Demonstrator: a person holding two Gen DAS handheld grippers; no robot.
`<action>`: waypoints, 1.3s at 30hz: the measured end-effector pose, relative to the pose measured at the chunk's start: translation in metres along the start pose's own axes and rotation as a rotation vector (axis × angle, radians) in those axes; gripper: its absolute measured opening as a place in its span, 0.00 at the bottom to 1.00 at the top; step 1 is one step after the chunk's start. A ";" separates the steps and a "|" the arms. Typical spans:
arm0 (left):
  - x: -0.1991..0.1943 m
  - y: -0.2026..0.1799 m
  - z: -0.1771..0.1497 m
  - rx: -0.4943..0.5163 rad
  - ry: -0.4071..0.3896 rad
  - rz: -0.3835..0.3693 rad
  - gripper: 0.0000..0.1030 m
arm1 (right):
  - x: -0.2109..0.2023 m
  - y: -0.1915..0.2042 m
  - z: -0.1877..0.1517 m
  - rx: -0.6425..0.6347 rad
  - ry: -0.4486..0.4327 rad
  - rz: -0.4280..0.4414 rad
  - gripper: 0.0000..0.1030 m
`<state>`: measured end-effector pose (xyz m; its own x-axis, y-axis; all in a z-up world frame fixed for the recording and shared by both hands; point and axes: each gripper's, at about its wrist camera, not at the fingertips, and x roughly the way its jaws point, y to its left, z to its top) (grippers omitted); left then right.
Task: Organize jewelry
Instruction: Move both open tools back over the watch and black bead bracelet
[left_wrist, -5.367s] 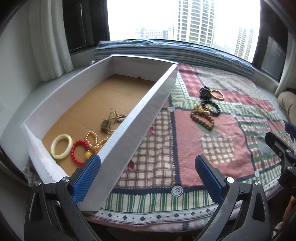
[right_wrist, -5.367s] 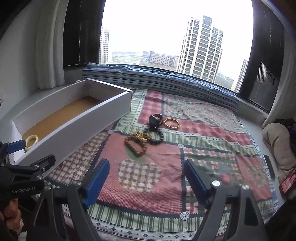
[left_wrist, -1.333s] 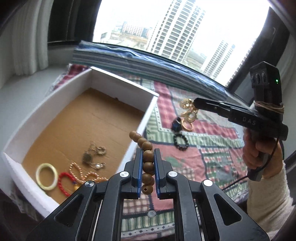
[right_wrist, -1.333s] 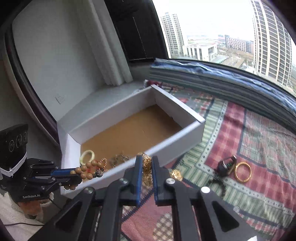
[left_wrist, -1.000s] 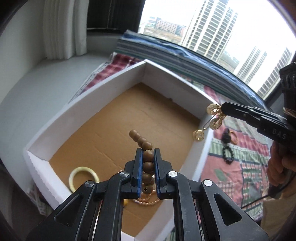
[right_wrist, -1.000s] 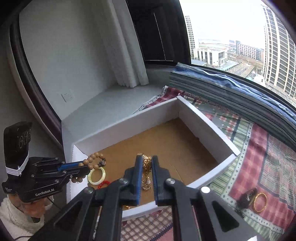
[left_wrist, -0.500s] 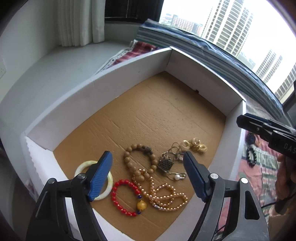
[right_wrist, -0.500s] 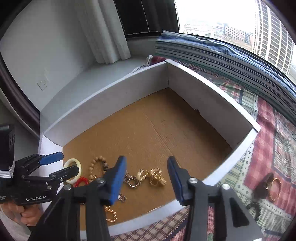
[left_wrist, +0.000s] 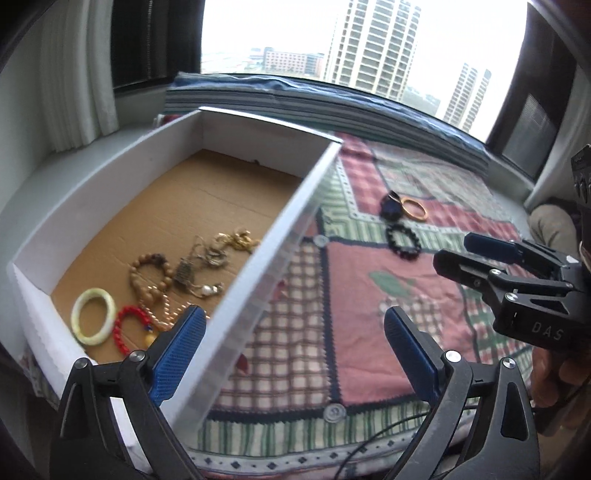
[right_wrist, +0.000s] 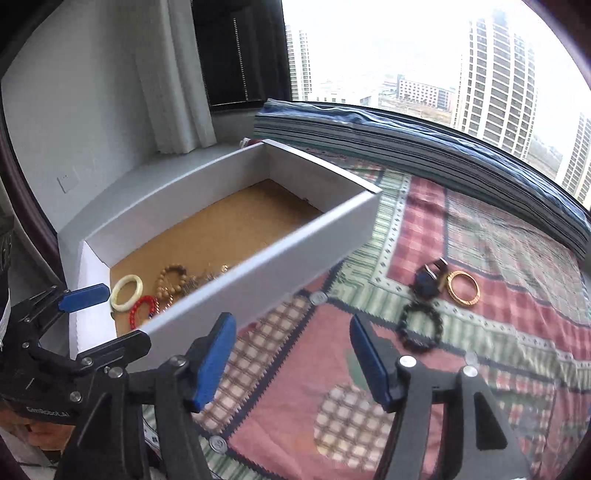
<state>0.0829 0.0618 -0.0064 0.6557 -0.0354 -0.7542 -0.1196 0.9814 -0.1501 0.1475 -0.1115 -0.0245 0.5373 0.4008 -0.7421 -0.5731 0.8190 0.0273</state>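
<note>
**Around the box**

Inside my box, at its near end, lie the bangle and bead bracelets. Right of the box, on the blanket, lie a beaded bracelet, ring bangle and watch.

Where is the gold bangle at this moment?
The gold bangle lies on the patterned cloth, right of the white box, beside a dark watch.
</note>
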 end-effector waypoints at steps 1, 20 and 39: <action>0.003 -0.010 -0.006 0.015 0.013 -0.014 0.95 | -0.007 -0.009 -0.013 0.027 0.001 -0.010 0.63; 0.035 -0.077 -0.048 0.136 0.137 -0.006 0.95 | -0.042 -0.074 -0.125 0.240 0.023 -0.166 0.63; 0.056 -0.070 -0.053 0.137 0.184 0.021 0.95 | -0.025 -0.068 -0.123 0.238 0.062 -0.154 0.63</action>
<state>0.0889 -0.0190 -0.0720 0.5056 -0.0361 -0.8620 -0.0211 0.9983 -0.0542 0.0965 -0.2279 -0.0899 0.5638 0.2440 -0.7890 -0.3222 0.9447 0.0619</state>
